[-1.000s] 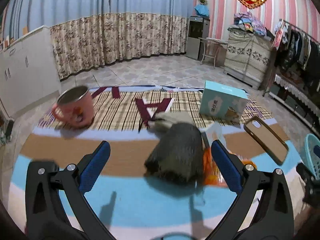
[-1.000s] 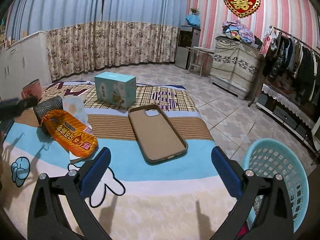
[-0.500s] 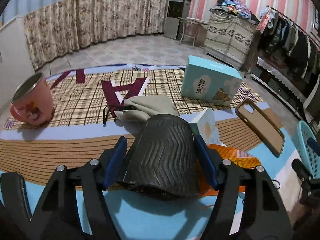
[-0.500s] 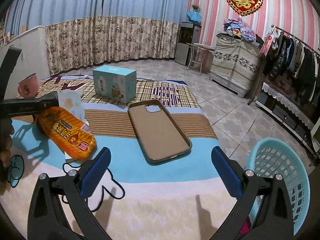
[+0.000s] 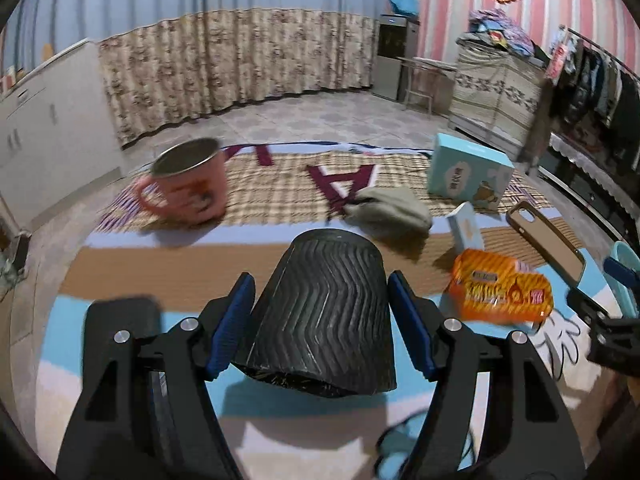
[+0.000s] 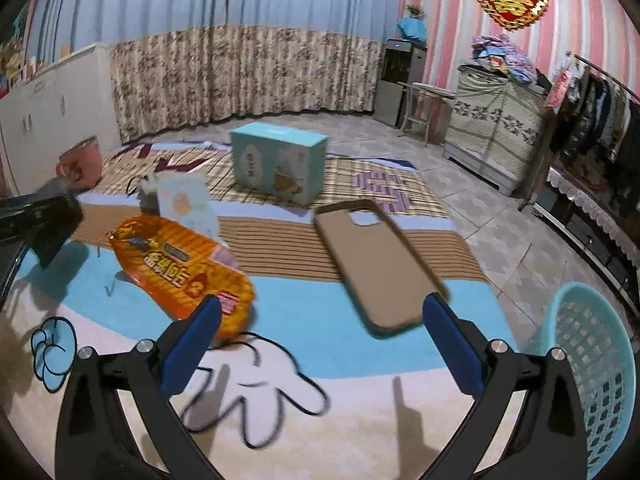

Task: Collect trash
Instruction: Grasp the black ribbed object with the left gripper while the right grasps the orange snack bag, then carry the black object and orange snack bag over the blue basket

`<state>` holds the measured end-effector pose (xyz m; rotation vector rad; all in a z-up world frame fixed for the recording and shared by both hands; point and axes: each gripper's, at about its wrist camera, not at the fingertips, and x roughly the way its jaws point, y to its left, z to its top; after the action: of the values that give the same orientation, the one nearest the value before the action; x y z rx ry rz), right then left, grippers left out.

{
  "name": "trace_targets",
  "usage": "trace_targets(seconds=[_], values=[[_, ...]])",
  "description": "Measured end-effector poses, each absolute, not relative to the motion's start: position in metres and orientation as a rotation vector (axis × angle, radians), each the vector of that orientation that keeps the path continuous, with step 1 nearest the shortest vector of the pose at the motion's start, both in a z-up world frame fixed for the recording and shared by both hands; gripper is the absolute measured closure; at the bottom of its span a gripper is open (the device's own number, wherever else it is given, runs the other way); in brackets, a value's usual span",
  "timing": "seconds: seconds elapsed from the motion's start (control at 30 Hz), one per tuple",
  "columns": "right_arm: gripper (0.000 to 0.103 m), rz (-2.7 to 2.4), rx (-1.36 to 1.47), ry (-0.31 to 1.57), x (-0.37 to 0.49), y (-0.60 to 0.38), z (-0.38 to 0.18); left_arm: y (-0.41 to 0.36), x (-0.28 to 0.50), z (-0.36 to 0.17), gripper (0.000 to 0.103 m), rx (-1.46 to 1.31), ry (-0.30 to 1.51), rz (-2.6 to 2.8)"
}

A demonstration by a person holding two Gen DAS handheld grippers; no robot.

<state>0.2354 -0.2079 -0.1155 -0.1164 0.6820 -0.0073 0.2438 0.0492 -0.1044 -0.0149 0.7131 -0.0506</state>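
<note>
The left gripper (image 5: 320,320) clamps the black ribbed cup (image 5: 324,316) above the mat (image 5: 132,280), the right gripper (image 6: 320,344) gapes empty, and light paper could crush or slip before reaching the basket (image 6: 592,360)

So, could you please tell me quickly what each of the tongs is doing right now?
Left tongs: closed on the black ridged paper cup, which lies on its side.
Right tongs: open, holding nothing.
</note>
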Motion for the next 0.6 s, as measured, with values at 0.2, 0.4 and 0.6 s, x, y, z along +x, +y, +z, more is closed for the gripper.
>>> trace_targets(seconds=[0.2,0.4,0.6], values=[[0.006,0.045,-0.111,0.745,0.250,-0.191,-0.125,0.069,0.216,-0.112,0.036,-0.048,0.709,-0.011],[0.049,0.093,-0.070,0.825,0.261,-0.193,-0.138,0.072,0.204,-0.121,0.036,-0.059,0.725,-0.005],[0.077,0.155,-0.068,0.840,0.264,-0.186,-0.140,0.076,0.196,-0.124,0.037,-0.086,0.727,0.000]])
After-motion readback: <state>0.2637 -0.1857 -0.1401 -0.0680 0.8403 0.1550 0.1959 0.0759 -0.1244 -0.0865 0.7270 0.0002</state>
